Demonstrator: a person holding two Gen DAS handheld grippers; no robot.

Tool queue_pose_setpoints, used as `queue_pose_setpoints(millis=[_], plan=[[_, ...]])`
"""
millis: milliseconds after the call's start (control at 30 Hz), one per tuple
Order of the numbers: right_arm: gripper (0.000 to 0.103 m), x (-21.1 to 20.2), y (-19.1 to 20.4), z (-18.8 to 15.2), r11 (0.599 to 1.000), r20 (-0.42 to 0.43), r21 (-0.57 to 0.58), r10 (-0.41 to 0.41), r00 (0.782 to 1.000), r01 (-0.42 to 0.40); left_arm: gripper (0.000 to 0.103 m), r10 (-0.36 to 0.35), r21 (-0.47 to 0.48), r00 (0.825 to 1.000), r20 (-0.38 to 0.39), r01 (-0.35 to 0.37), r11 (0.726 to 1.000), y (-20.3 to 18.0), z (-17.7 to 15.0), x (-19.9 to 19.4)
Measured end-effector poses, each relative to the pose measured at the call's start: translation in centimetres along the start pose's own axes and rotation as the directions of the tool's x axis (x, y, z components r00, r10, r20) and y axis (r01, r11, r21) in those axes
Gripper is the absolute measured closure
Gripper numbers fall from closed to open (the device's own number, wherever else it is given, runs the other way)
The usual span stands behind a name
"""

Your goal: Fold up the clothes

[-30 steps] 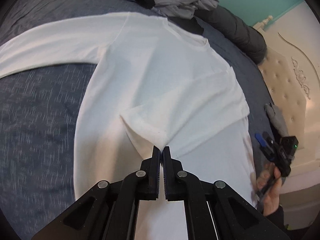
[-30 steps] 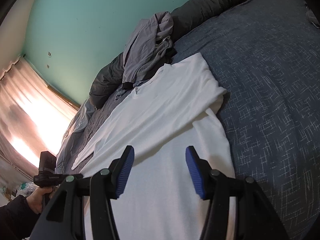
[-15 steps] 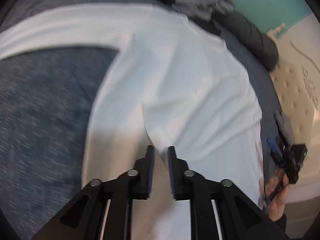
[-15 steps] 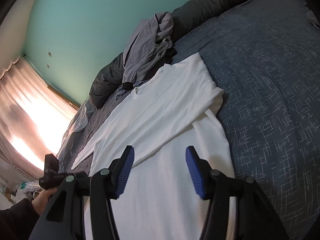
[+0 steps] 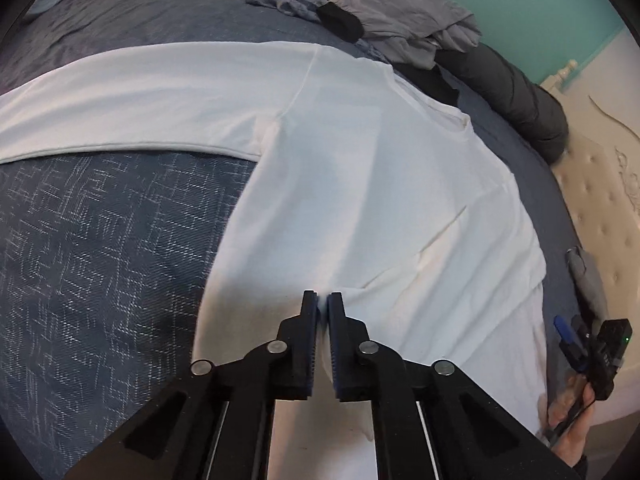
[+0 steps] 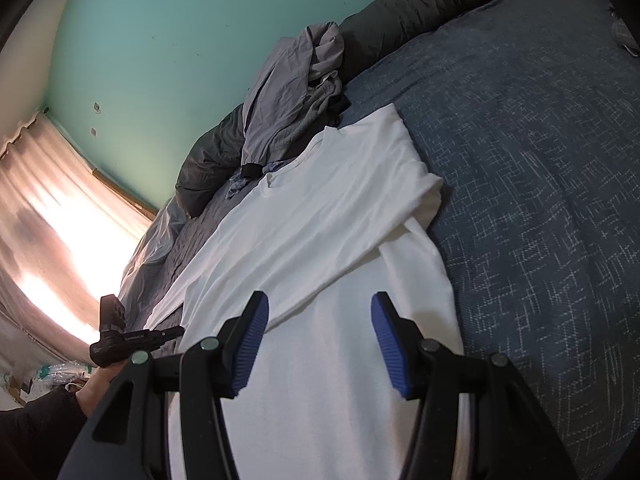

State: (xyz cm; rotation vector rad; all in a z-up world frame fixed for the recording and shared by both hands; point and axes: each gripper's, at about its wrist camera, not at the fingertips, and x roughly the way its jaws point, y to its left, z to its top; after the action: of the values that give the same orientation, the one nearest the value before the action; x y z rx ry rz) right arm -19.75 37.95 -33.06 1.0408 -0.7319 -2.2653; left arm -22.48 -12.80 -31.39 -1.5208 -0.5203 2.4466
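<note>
Shirt (image 5: 380, 184) lies flat on the bed (image 5: 100, 260), a white long-sleeved one with its neck toward the far side, where a heap of grey clothes (image 5: 400, 12) sits against a dark rolled duvet (image 5: 516, 88). One sleeve (image 5: 120, 108) stretches straight out across the blue bedcover; the other sleeve (image 5: 440, 256) is folded in over the body of the shirt, and its end lies near the middle of the cloth. The left tool (image 5: 322, 298) is low over the shirt, right at the end of that folded sleeve. Its fingers stand almost together with only a thin slit between them, and whether any cloth is caught there cannot be told. The right tool (image 6: 318, 312) hangs above the lower half of the shirt with its blue pads (image 6: 252, 344) wide apart and nothing between them. From the left wrist camera the right tool shows small at the far edge of the shirt, gripped by a hand (image 5: 572, 408) beside a padded cream headboard (image 5: 600, 200). From the right wrist camera the left tool shows as a dark shape at the other edge of the shirt, held by a hand (image 6: 96, 388) in a dark sleeve. Behind the bed are a teal wall (image 6: 180, 40) and a bright curtain (image 6: 52, 220).
</note>
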Motion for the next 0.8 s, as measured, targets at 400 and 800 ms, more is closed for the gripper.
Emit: queue_pose_setpoints(millis=[400, 800], plan=[[0.049, -0.1, -0.3, 0.1, 1.0, 0.002, 0.01, -0.01, 1.0, 0.01, 0.099, 0.001, -0.086, 0.993, 0.121, 0.01, 0.996, 2.4, 1.0, -4.7], [0.049, 0.3, -0.6, 0.2, 1.0, -0.008, 0.009, -0.021, 1.0, 0.021, 0.096, 0.022, -0.128, 0.998, 0.05, -0.015, 0.992, 3.6, 1.3, -2.6]])
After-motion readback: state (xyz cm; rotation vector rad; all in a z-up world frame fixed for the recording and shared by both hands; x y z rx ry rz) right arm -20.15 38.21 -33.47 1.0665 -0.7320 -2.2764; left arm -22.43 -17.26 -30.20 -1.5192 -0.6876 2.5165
